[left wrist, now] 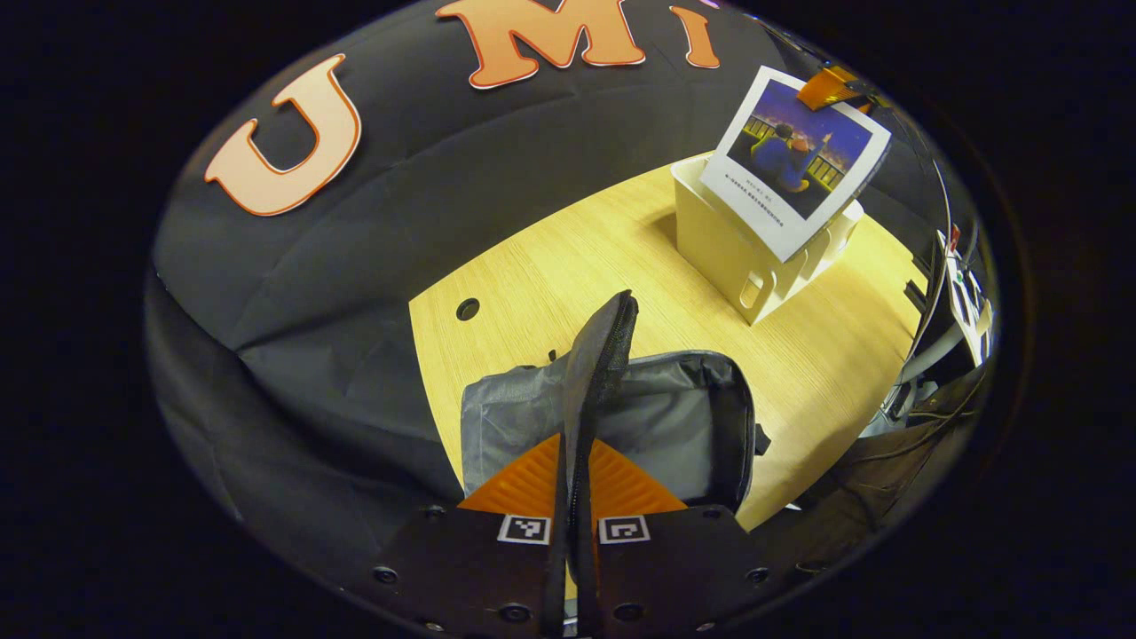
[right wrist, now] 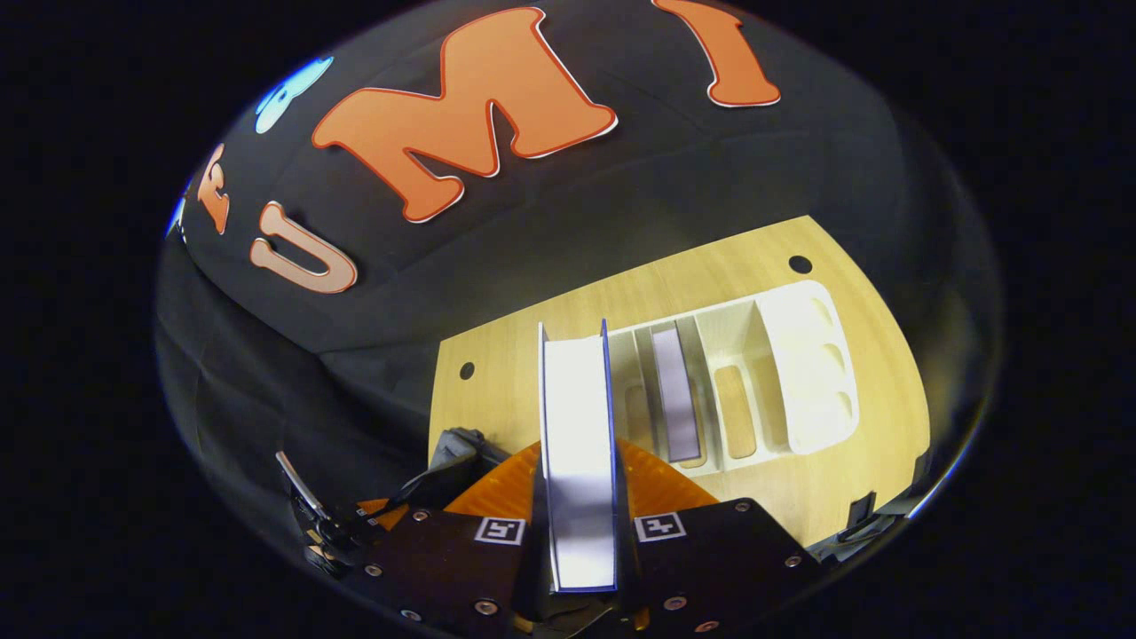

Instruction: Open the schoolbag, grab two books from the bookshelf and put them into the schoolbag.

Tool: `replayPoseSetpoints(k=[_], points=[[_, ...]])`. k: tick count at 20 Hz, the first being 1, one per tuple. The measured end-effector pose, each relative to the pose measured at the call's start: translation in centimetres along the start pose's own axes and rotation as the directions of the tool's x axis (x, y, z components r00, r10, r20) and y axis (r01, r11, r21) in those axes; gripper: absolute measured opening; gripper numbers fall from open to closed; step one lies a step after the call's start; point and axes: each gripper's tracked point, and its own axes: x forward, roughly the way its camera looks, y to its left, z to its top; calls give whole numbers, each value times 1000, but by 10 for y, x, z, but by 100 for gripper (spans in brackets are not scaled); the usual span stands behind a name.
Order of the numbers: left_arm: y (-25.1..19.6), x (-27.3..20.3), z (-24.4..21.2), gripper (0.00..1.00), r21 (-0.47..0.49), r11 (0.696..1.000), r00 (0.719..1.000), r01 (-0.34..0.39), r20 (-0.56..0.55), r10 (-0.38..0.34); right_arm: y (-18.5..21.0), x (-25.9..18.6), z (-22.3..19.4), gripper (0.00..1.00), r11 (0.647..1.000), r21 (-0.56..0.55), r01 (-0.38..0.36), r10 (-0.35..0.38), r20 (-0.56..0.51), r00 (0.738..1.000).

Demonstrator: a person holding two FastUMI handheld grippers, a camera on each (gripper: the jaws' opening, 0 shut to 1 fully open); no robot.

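Left gripper view: the schoolbag [left wrist: 674, 426] lies open on the wooden table [left wrist: 532, 284], grey lining showing, its flap [left wrist: 599, 373] standing upright and pinched between the closed fingers of the left gripper [left wrist: 575, 497]. At two o'clock, a book [left wrist: 794, 160] with a blue picture cover hangs tilted above the white bookshelf [left wrist: 737, 257], gripped at its top corner by the far gripper. In the right gripper view, the right gripper [right wrist: 579, 506] clamps that book [right wrist: 579, 444] edge-on; a second book [right wrist: 674, 395] stands in the bookshelf [right wrist: 799, 355], whose far compartments are hard to make out.

Two books [right wrist: 579, 461], one schoolbag [left wrist: 674, 417], one bookshelf [right wrist: 799, 373]
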Motion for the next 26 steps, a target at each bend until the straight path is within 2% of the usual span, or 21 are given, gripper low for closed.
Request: replayPoseSetpoints(k=[4, 11, 18, 21, 26], points=[[2, -2, -2, 6, 15, 1000, 1000, -3, 7, 2, 18, 12, -40, 30, 996, 43, -72, 75, -53, 996], [10, -6, -7, 6, -30, 1000, 1000, 9, 26, -8, 53, 39, -94, 30, 986, 47, -158, 162, -100, 982], [22, -14, -3, 6, -44, 998, 998, 33, 55, -31, 96, 74, -156, 30, 960, 139, -244, 263, -139, 955], [26, -21, -2, 6, -54, 998, 996, 41, 79, -37, 111, 92, -174, 29, 941, 179, -286, 310, -125, 942], [26, -23, -4, 5, -68, 996, 993, 64, 99, -57, 120, 124, -210, 29, 928, 220, -302, 334, -127, 934]])
